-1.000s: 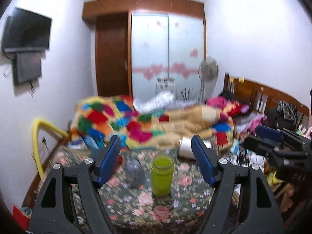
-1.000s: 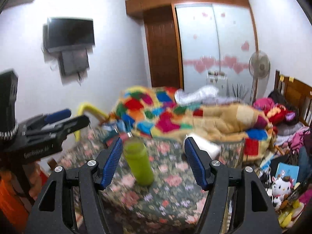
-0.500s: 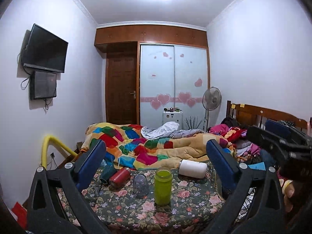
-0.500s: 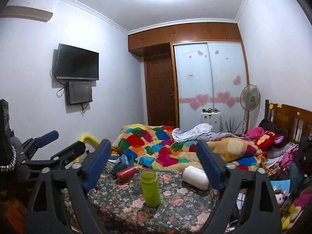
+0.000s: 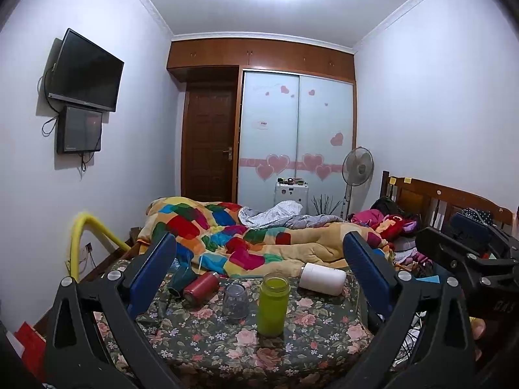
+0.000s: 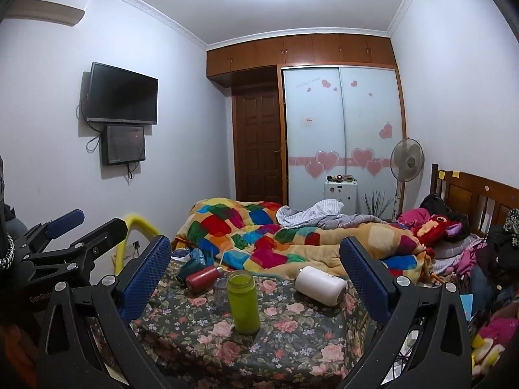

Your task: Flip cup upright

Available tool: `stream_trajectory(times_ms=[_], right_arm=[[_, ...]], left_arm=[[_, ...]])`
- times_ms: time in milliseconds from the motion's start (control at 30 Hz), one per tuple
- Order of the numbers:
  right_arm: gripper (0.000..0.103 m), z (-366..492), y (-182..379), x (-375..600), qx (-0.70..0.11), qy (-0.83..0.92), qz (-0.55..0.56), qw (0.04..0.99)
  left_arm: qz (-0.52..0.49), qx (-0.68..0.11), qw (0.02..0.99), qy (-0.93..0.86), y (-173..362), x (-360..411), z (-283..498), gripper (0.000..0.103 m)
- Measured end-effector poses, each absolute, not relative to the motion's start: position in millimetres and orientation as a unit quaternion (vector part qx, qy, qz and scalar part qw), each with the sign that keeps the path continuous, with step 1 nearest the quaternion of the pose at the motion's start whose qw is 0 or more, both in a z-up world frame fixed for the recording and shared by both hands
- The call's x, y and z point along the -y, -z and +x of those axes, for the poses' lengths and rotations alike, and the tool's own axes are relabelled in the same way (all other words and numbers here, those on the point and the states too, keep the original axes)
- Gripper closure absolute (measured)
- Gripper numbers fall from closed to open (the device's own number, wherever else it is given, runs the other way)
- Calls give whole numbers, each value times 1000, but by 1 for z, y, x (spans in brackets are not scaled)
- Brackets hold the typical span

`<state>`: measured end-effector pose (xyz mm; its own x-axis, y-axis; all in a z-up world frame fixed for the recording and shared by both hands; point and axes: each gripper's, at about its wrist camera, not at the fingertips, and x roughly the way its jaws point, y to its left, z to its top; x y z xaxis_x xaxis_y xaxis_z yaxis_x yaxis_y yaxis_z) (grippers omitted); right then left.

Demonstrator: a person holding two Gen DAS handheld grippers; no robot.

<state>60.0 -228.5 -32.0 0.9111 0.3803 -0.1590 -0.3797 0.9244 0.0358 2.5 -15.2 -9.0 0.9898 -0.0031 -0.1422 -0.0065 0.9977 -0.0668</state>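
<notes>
A green cup (image 5: 273, 304) stands upright, mouth up, on a floral-cloth table (image 5: 301, 340); it also shows in the right wrist view (image 6: 244, 301). A clear glass (image 5: 235, 300) stands upside down beside it. A white cup (image 5: 322, 278), a red cup (image 5: 201, 289) and a teal cup (image 5: 180, 279) lie on their sides. My left gripper (image 5: 259, 275) is open and empty, held back from the table. My right gripper (image 6: 256, 275) is open and empty too. Each gripper shows at the edge of the other's view.
A bed with a patchwork quilt (image 5: 246, 243) lies right behind the table. A yellow tube (image 5: 81, 236) arches at the left. Clutter and toys (image 6: 486, 334) sit at the right. A fan (image 5: 356, 168) and wardrobe (image 5: 295, 136) stand at the back.
Both grippers have pulled back and tilted up from the table and their jaws have opened wider. The green cup stays upright where it stood.
</notes>
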Motion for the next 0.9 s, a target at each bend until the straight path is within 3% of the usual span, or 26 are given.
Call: stream_trajectory(times_ms=[900], right_arm=[[0, 61, 41, 231, -88, -195, 3, 977]], left_arm=[[-32, -83, 996, 4, 17, 15, 11, 0]])
